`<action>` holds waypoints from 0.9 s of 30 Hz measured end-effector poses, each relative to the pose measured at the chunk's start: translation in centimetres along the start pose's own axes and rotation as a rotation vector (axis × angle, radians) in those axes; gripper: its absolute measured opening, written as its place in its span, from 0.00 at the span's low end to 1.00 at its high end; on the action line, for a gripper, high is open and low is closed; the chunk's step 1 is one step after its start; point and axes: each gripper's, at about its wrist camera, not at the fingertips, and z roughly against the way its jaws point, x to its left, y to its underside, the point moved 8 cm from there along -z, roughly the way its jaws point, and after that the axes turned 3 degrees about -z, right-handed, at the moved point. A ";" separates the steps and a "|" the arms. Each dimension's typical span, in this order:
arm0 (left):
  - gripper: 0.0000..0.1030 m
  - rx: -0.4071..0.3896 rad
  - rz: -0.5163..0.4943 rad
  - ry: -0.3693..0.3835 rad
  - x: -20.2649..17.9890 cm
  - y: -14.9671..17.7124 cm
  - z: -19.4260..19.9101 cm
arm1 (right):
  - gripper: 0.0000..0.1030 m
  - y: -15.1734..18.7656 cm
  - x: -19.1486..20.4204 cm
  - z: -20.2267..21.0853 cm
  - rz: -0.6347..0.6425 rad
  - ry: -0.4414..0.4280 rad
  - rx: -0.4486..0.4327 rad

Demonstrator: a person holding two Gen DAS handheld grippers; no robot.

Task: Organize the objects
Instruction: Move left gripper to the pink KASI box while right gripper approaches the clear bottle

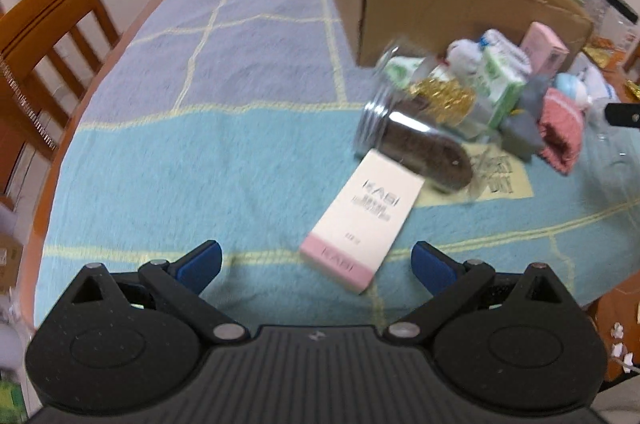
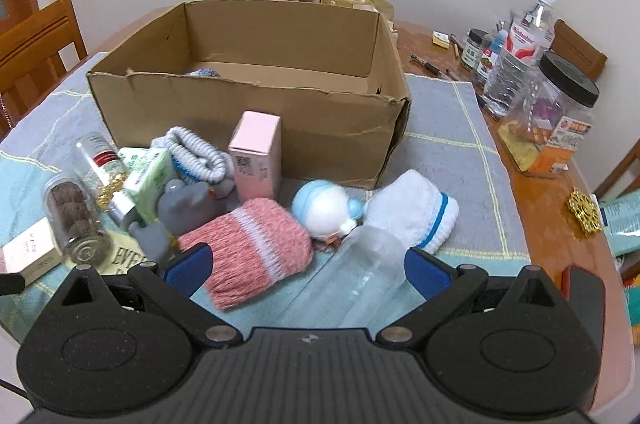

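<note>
Left gripper (image 1: 316, 266) spread wide, empty, hovering over towel-covered bench (image 1: 208, 160), near white-pink carton (image 1: 362, 226) lying flat. Right gripper (image 2: 307, 269) spread wide, empty, over pink knit sock (image 2: 250, 248) and clear bottle (image 2: 360, 276). Cardboard box (image 2: 248, 104) behind clutter, open-topped, something knitted inside.

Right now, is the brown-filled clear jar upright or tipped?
Tipped: the clear jar of brown pieces lies on its side, one end resting on the white-and-pink flat box.
</note>
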 end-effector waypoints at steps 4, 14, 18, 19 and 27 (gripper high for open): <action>0.98 0.012 0.046 -0.050 0.7 0.7 -0.4 | 1.00 -0.3 -1.1 -0.8 0.021 -0.033 -0.002; 0.98 0.037 0.127 -0.164 2.0 1.8 -0.4 | 1.00 -0.7 -2.1 -3.4 0.086 -0.142 0.016; 0.98 0.035 0.161 -0.203 3.1 1.5 -0.4 | 1.00 -0.4 -2.5 -4.2 0.070 -0.185 0.060; 0.98 0.031 0.166 -0.214 3.3 1.3 -0.4 | 1.00 -0.2 -2.6 -4.2 0.065 -0.191 0.071; 0.98 0.027 0.190 -0.265 4.5 0.4 -0.9 | 1.00 2.1 -2.9 -2.6 0.011 -0.277 0.154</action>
